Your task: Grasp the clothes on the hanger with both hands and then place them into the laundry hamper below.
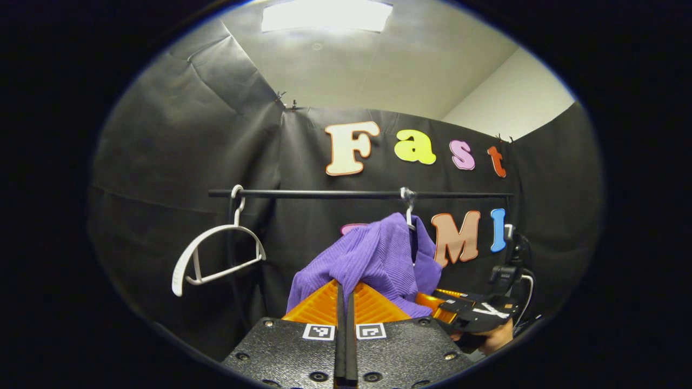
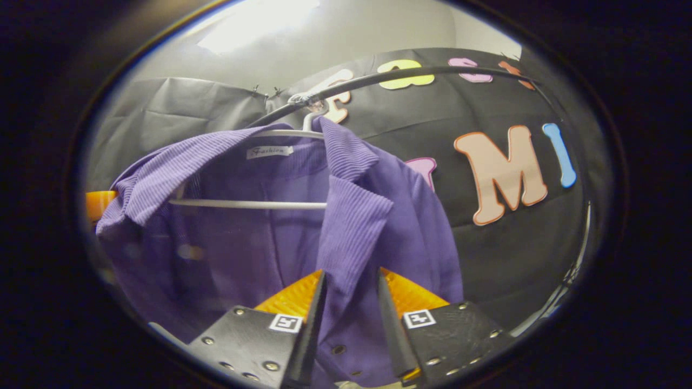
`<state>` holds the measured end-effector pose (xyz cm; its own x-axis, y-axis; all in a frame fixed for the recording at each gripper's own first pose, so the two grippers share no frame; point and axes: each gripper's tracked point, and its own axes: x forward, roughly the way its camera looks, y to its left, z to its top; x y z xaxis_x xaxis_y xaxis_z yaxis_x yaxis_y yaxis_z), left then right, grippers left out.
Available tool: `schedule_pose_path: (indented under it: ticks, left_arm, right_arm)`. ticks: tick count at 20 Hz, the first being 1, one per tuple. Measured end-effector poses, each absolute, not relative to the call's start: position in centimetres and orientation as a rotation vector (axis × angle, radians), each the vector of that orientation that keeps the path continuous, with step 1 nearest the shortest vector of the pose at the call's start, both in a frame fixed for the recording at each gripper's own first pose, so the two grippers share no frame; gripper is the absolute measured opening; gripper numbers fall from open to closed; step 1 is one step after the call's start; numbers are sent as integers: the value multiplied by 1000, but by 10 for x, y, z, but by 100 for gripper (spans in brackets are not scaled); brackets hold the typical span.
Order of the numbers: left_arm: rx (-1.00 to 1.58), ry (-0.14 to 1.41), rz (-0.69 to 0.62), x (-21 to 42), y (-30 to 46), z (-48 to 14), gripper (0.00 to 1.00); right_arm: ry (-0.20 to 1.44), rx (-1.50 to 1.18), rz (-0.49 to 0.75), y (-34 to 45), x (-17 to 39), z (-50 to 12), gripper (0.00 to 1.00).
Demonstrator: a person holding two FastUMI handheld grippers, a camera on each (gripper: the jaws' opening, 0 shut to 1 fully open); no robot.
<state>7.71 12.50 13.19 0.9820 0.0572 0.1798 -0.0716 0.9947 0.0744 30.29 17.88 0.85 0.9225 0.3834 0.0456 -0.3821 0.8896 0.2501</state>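
Purple ribbed shirt (image 2: 346, 216) drapes askew on white hanger (image 2: 254, 204).

Two hangers on one rail (image 1: 357, 193): one bare white hanger (image 1: 216, 254) at its left end, one white hanger (image 2: 254, 204) carrying the garment. One purple shirt (image 1: 373, 259), with one neck label (image 2: 268, 152) and two dark buttons visible near its lower front edge. Two tools: left tool (image 1: 344, 302), right tool (image 2: 348, 302); one ceiling light (image 1: 326, 15).
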Motion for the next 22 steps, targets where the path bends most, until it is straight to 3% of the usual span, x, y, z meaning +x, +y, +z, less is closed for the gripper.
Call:
schedule_pose_path:
  ticks: [1, 2, 3, 4, 6, 9, 16, 22]
  left_arm:
    - [87, -185, 77, 77, 131, 138, 0]
    - [90, -196, 89, 77, 136, 145, 2]
    - [103, -203, 95, 78, 138, 149, 2]
    - [116, -206, 109, 80, 144, 154, 1]
    - [149, -207, 142, 84, 158, 158, 0]
    - [174, -211, 186, 96, 174, 163, 0]
    - [148, -229, 226, 122, 202, 176, 0]
    - [151, -231, 241, 156, 223, 201, 0]
  right_arm:
    - [20, 270, 410, 189, 307, 7, 48]
    - [31, 277, 413, 197, 312, 8, 48]
    - [18, 271, 394, 198, 319, 10, 56]
    - [12, 242, 377, 199, 337, 6, 57]
    - [17, 239, 338, 183, 335, 9, 5]
    - [8, 237, 310, 155, 334, 16, 10]
    - [-98, 124, 128, 78, 346, 66, 6]
    - [-122, 48, 60, 45, 377, 109, 6]
